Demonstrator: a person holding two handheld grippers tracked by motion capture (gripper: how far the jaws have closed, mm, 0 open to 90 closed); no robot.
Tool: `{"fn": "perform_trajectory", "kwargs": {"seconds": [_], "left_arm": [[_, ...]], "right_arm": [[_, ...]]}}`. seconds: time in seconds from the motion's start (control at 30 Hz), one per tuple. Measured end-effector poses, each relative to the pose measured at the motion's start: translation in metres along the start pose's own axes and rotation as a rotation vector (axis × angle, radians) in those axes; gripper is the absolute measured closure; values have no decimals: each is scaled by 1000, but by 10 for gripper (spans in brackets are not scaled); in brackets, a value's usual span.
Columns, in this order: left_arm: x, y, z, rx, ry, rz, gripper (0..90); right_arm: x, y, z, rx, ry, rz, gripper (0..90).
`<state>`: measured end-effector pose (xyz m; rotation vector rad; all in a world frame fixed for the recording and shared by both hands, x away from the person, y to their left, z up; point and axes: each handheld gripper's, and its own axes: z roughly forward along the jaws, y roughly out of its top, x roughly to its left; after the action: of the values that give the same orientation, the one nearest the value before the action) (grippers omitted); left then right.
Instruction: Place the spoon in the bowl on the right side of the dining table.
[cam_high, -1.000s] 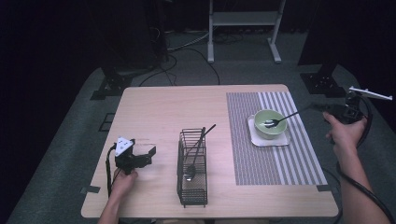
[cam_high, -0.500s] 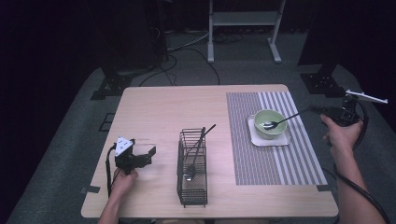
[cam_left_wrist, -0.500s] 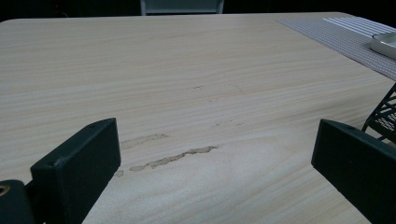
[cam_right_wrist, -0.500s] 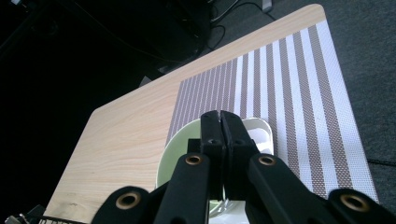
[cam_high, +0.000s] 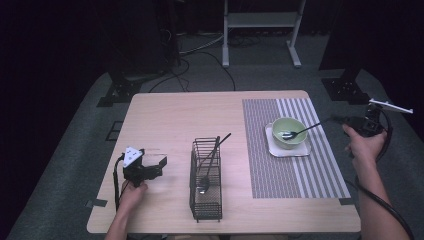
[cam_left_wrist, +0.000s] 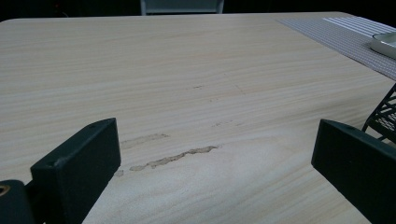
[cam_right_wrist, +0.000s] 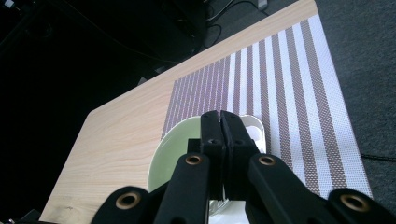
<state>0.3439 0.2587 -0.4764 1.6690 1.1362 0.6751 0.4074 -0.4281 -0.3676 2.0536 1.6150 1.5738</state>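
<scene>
Dark room, cables on the floor past the far edge; pale wood worktop with a striped placemat on its right half.

We hold the right claw off the right edge of the worktop, level with the green bowl. Its jaws are pressed fully together with nothing visibly between them in the right gripper view. Spoon lies with its head in the bowl and its handle pointing right toward that claw; from above we can't tell if tip and handle touch. Bowl sits on a white square plate on the placemat.

Left claw rests near the left front of the worktop, jaws wide apart and holding nothing, just left of the black wire basket, which already has a utensil standing in it.

Our read: the spoon goes to the basket next. To do it well:
- open the right claw before closing in
- take the handle near its end, square across the jaws
- lift straight so the bowl doesn't tip or drag on the plate
- drop it in handle-up, clear of the utensil already there
</scene>
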Motion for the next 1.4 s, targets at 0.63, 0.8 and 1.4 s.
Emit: {"fn": "perform_trajectory", "kwargs": {"seconds": [0.63,0.8,1.4], "left_arm": [[0,0,0,1,3,-8,3],[0,0,1,2,4,-4,4],[1,1,1,-3,6,-7,4]], "right_arm": [[-15,-5,11,15,-2,30,882],[-17,-7,17,22,3,37,874],[-26,-12,28,21,50,87,842]]}}
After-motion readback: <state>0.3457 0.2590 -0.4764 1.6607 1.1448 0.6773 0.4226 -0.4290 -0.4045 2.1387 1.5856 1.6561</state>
